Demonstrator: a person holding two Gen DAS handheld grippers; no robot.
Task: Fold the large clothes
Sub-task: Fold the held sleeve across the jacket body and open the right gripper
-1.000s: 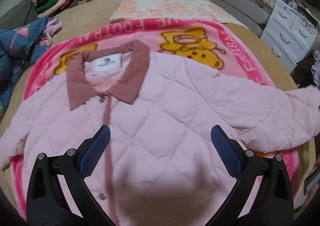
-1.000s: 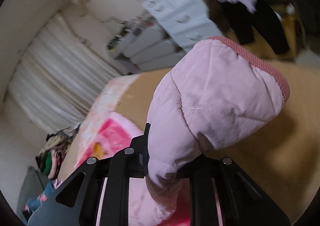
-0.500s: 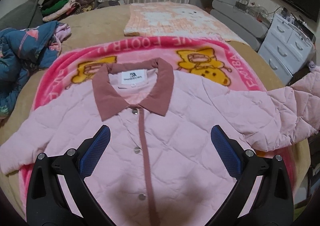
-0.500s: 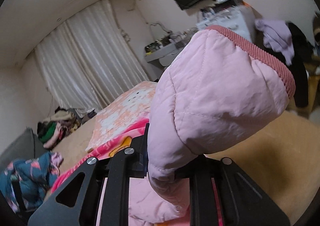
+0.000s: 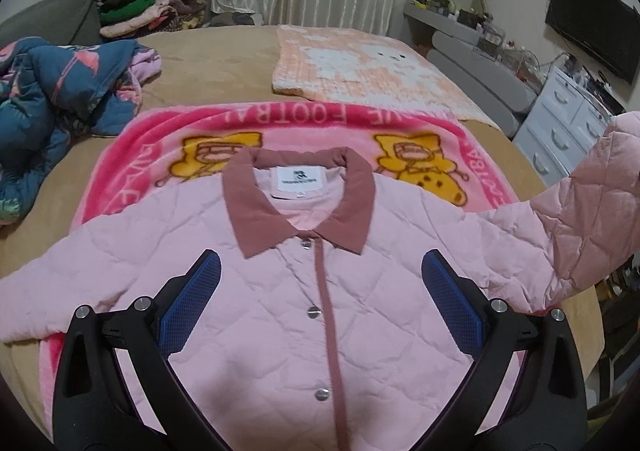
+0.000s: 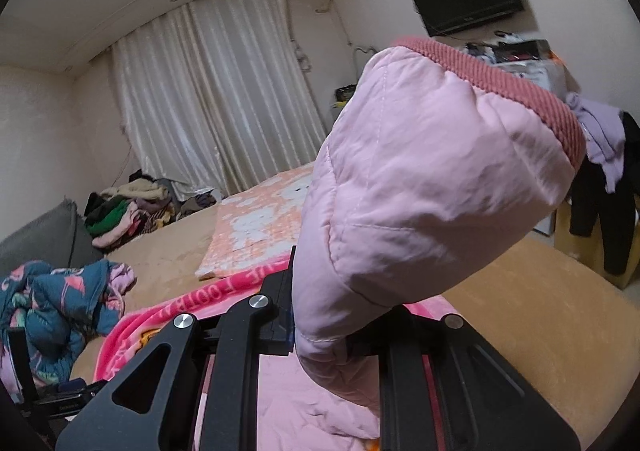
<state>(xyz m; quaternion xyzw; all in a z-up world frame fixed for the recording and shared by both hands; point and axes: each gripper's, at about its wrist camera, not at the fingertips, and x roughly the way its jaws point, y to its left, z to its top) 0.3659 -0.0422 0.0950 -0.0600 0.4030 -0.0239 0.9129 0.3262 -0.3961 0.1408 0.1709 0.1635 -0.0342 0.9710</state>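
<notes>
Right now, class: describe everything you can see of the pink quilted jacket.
The pink quilted jacket lies front up and snapped shut on a pink cartoon blanket. It has diamond stitching, a dusty-rose collar and placket, silver snaps and a white neck label. One sleeve, with a ribbed rose cuff, is lifted, pinched in the right gripper. The other sleeve lies flat.

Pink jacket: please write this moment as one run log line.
step: fold sleeve | right tool: shut on sleeve, lifted | left tool: open, empty, above pink jacket | jacket: flat, buttoned, on blanket
</notes>
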